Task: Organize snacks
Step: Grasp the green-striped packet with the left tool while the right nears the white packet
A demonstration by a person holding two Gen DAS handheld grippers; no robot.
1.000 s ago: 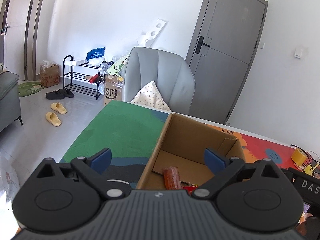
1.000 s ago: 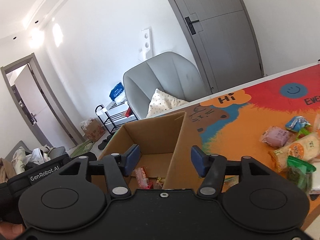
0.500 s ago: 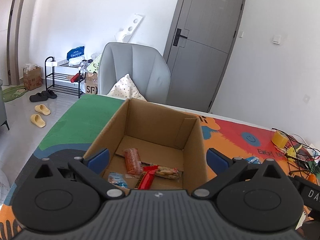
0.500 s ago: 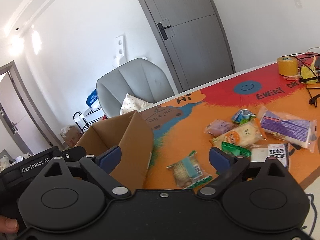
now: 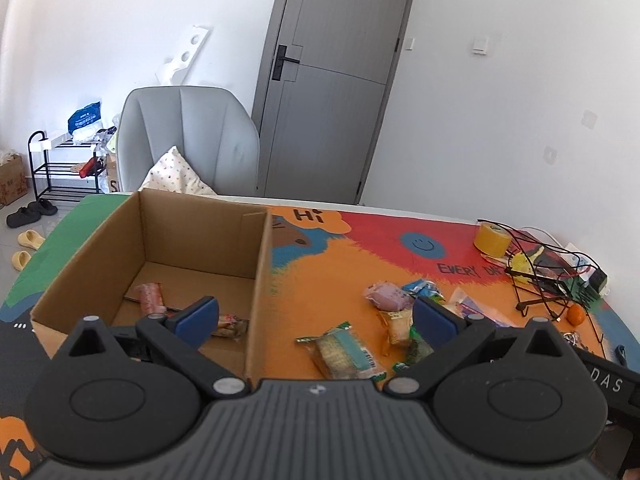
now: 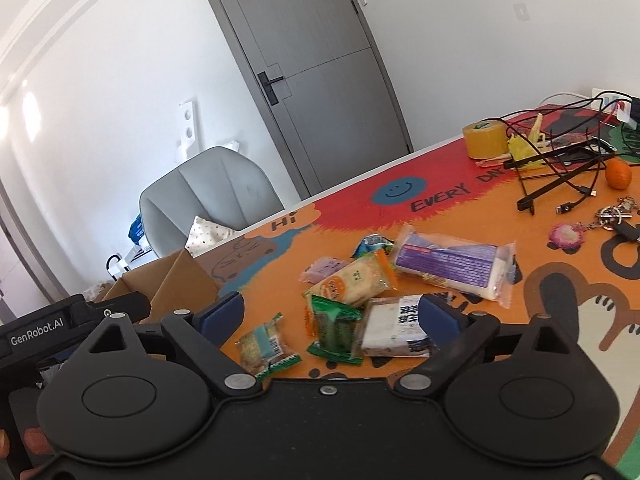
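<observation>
An open cardboard box (image 5: 200,236) stands on the left of the colourful table mat, with a pink roll (image 5: 150,298) and a wrapped bar (image 5: 232,326) inside. My left gripper (image 5: 316,316) is open and empty, straddling the box's right wall. Loose snacks lie right of the box: a purple long pack (image 6: 452,266), an orange cracker pack (image 6: 352,282), a green pack (image 6: 334,328), a white pack (image 6: 394,324) and a small cracker pack (image 6: 266,344). My right gripper (image 6: 332,314) hovers over this pile, jaws wide and closing slightly, gripping nothing.
A yellow tape roll (image 6: 486,140), tangled cables with a black stand (image 6: 560,176), an orange fruit (image 6: 618,174) and keys (image 6: 616,216) crowd the table's far right. A grey chair (image 5: 188,136) stands behind the table near a grey door.
Both grippers swung right, away from the box toward the snack pile. The right jaws went from half-spread to wide. The left jaws stayed wide.
</observation>
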